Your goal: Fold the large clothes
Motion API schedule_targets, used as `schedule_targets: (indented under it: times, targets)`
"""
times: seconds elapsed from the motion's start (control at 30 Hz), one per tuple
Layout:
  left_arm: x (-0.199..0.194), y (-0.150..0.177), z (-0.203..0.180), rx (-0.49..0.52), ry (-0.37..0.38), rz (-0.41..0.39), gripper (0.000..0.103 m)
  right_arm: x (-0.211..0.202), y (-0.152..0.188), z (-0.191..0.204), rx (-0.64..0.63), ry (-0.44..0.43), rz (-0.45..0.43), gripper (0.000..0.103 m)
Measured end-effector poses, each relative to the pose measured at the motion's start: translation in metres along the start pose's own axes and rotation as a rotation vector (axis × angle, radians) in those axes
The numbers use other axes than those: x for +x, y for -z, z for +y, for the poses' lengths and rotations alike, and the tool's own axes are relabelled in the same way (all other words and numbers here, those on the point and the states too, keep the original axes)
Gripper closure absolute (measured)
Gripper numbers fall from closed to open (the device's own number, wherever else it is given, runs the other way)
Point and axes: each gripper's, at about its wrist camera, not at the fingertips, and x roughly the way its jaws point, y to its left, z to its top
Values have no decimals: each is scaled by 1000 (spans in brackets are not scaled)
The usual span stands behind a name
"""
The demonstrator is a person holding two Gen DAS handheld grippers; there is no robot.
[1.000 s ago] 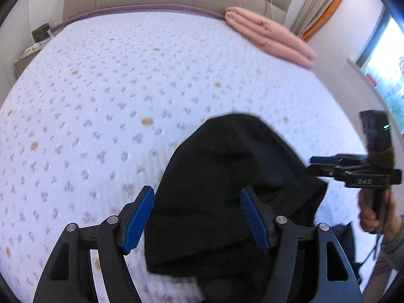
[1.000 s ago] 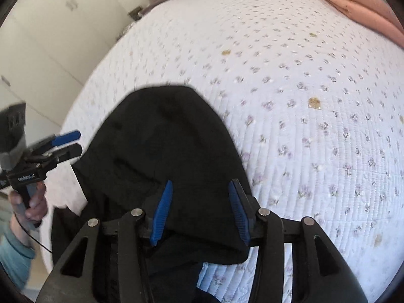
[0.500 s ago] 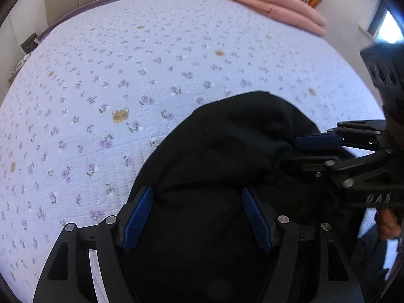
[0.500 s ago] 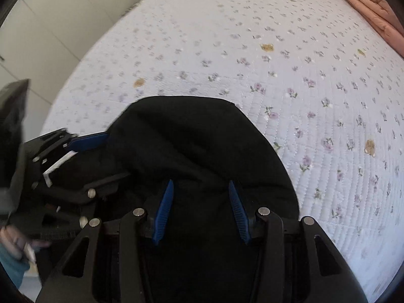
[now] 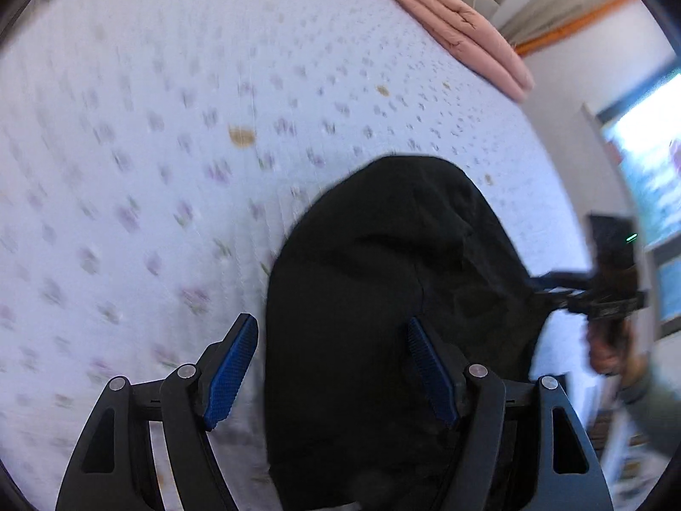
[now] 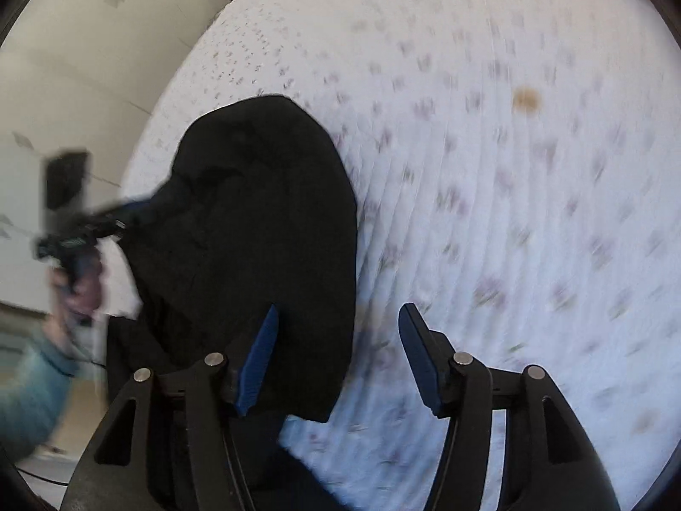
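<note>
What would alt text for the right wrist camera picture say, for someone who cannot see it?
A black garment lies bunched on a white floral bedspread, seen between the open blue-padded right gripper, whose jaws have just been opening. At the left edge, blurred, a hand holds the left gripper against the cloth.

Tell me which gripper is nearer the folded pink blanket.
Right, probably. The pink blanket lies far up the bed on that side; the right gripper is at the black garment's right edge, the left gripper opposite.
</note>
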Motion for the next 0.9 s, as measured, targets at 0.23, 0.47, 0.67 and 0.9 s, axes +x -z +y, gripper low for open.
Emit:
schedule_targets:
  times: [0.23,0.47,0.67,0.9]
  targets:
    - [18,4,-5,-27,65,-6,29,27,4,-2,75,-264,41,49]
    - [9,15,-29,18,-33,-80,66,36,0,31,41,-208,-23,76]
    - [-47,44,-69,116,-82,-176,77,-6,29,85,-84,-147,-125,83]
    - [-129,120,-122,217,-112,-268,77,-68,118,167,-247,-5,-241,86]
